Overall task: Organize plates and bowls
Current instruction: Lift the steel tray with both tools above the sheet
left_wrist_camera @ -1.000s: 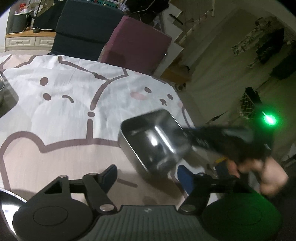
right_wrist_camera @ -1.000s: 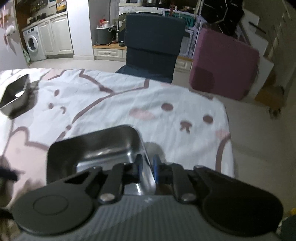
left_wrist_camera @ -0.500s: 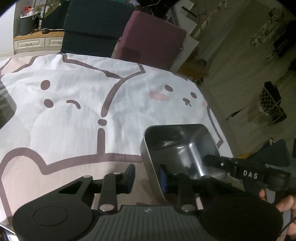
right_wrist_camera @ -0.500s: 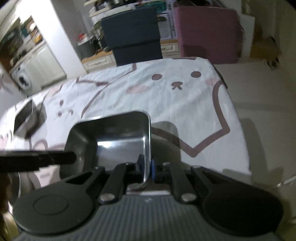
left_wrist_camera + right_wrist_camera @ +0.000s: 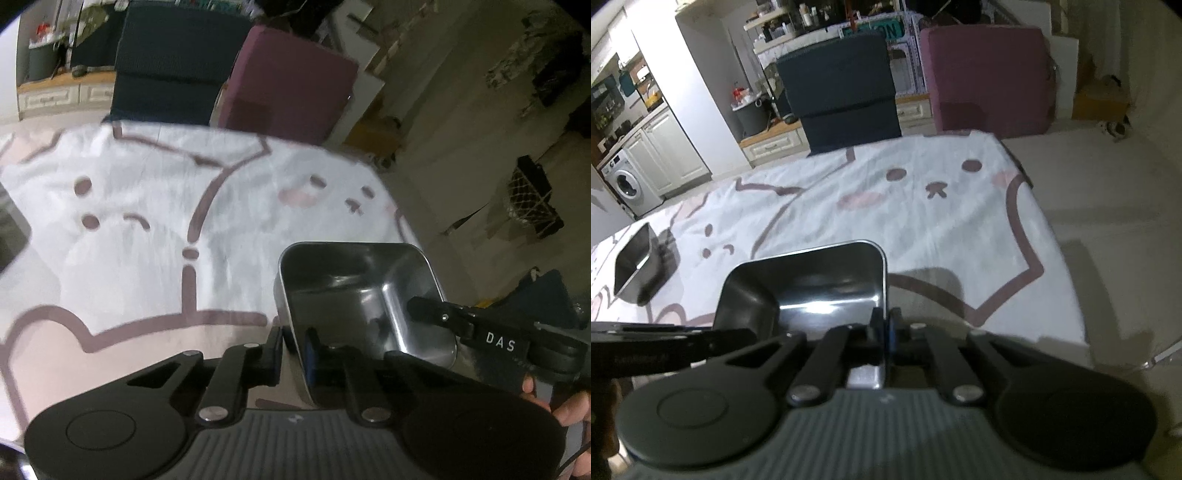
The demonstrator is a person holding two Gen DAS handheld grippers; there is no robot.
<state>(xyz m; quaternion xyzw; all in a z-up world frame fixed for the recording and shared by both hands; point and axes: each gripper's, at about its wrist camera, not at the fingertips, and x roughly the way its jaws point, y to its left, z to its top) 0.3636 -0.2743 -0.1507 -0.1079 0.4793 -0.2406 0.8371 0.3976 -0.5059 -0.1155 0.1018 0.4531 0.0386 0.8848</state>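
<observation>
A rectangular steel bowl (image 5: 351,288) sits at the near right corner of the table, on a white cloth with cartoon faces (image 5: 147,229). My right gripper (image 5: 884,325) is shut on the right wall of the steel bowl (image 5: 820,284); in the left wrist view its fingers (image 5: 424,306) reach in over that wall. My left gripper (image 5: 293,349) straddles the bowl's left wall near the front corner. Its jaws are closing, with the blue pad inside, the other outside and a little slack left. Its fingers (image 5: 731,336) also show in the right wrist view.
A second steel bowl (image 5: 633,266) stands at the table's far left. A dark blue chair (image 5: 842,96) and a maroon chair (image 5: 990,77) stand behind the table. The table's right edge (image 5: 1052,236) drops to the floor. A person's hand (image 5: 569,402) holds the right gripper.
The left gripper's jaws narrowed from wide apart to a close straddle of the bowl's left wall. The right gripper rolled while keeping its hold, and the bowl squared up.
</observation>
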